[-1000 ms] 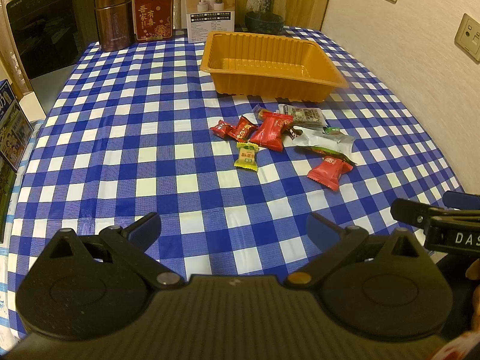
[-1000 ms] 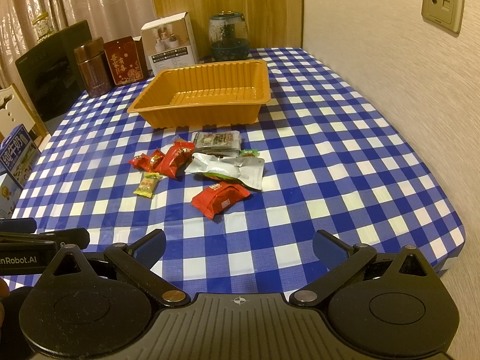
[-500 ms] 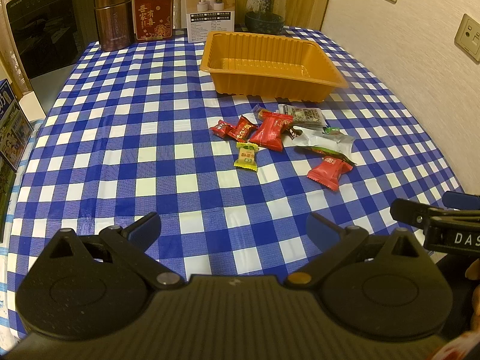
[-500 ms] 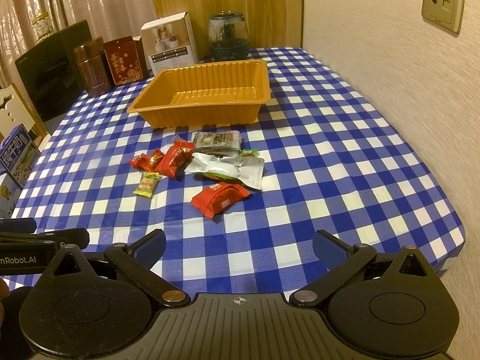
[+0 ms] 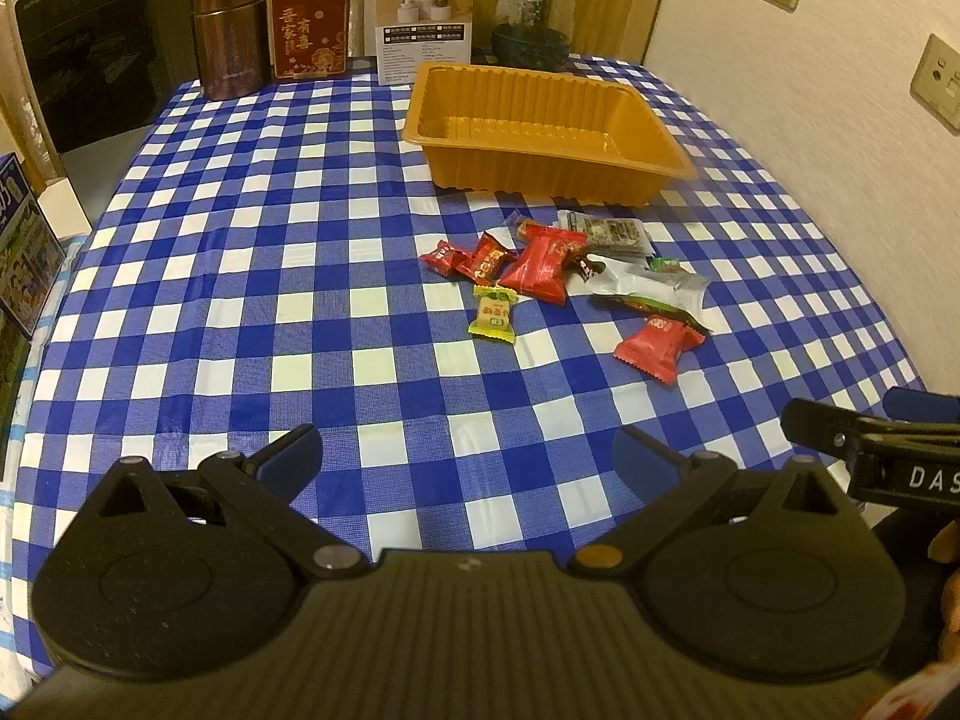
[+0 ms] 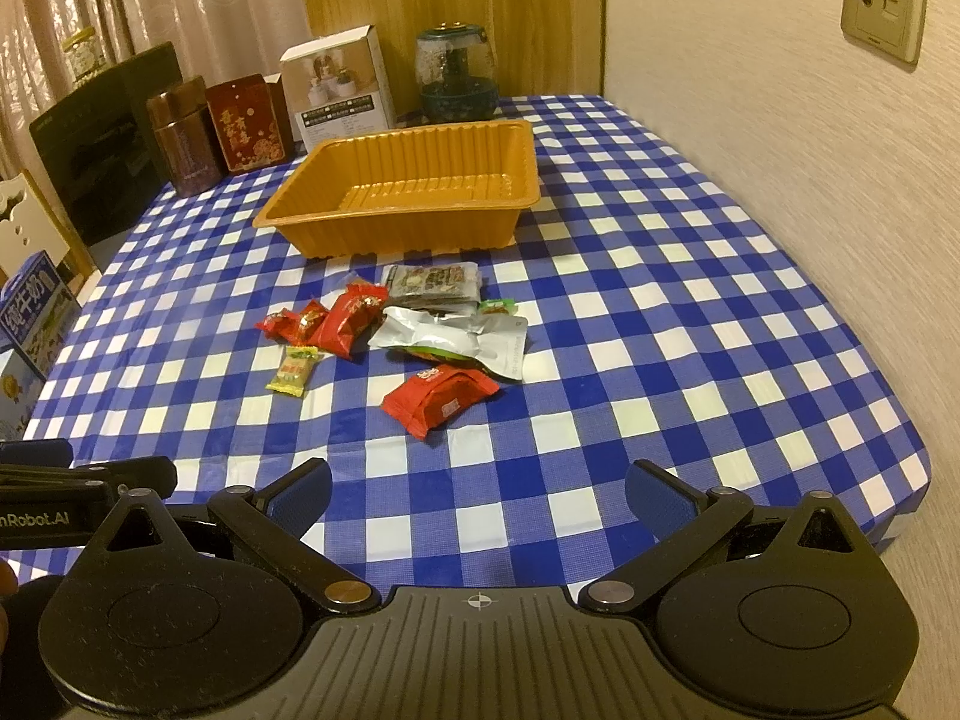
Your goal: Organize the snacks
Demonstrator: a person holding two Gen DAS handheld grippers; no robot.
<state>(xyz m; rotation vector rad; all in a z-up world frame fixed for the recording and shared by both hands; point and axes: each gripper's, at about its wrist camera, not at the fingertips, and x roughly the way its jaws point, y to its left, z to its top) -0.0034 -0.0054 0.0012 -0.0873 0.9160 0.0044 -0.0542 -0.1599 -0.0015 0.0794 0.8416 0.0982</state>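
An empty orange tray point(image 5: 660, 147) point(image 6: 522, 168) stands at the far middle of the checked table. In front of it lie several wrapped snacks: red packets point(image 5: 540, 264) point(image 6: 351, 318), a yellow-green candy point(image 5: 493, 313) point(image 6: 294, 369), a silver pouch point(image 5: 651, 288) point(image 6: 462, 339), a dark bar pack point(image 5: 612, 234) point(image 6: 435, 282) and a red packet point(image 5: 657, 343) point(image 6: 441, 399) nearest me. My left gripper point(image 5: 468, 459) hovers open over the near table edge, holding nothing. My right gripper point(image 6: 477, 495) is open too, empty, to the right of the left one.
Along the far edge stand a brown tin point(image 5: 228, 30), a red box point(image 5: 309, 27), a white carton point(image 5: 423, 9) and a glass jar point(image 5: 531, 18). A wall with sockets point(image 6: 882, 6) runs on the right. A milk carton point(image 6: 30, 324) sits off the left edge.
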